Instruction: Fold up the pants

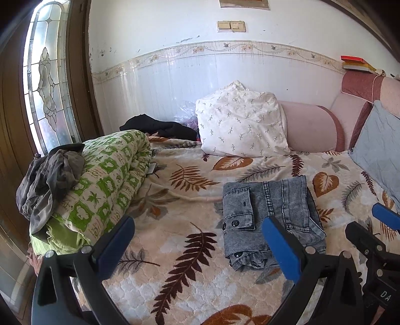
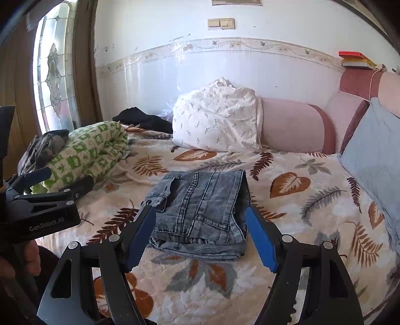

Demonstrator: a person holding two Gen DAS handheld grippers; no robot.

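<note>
Lying folded into a compact bundle on the leaf-print blanket [image 2: 312,220], the grey denim pants [image 2: 200,212] sit just ahead of the right gripper [image 2: 200,240], whose blue pads gape wide and empty either side of them, while the left gripper [image 1: 197,245] spreads equally wide, holding nothing, pants off its right finger.

A framed picture [image 1: 244,3] on the wall is cut off above.
</note>
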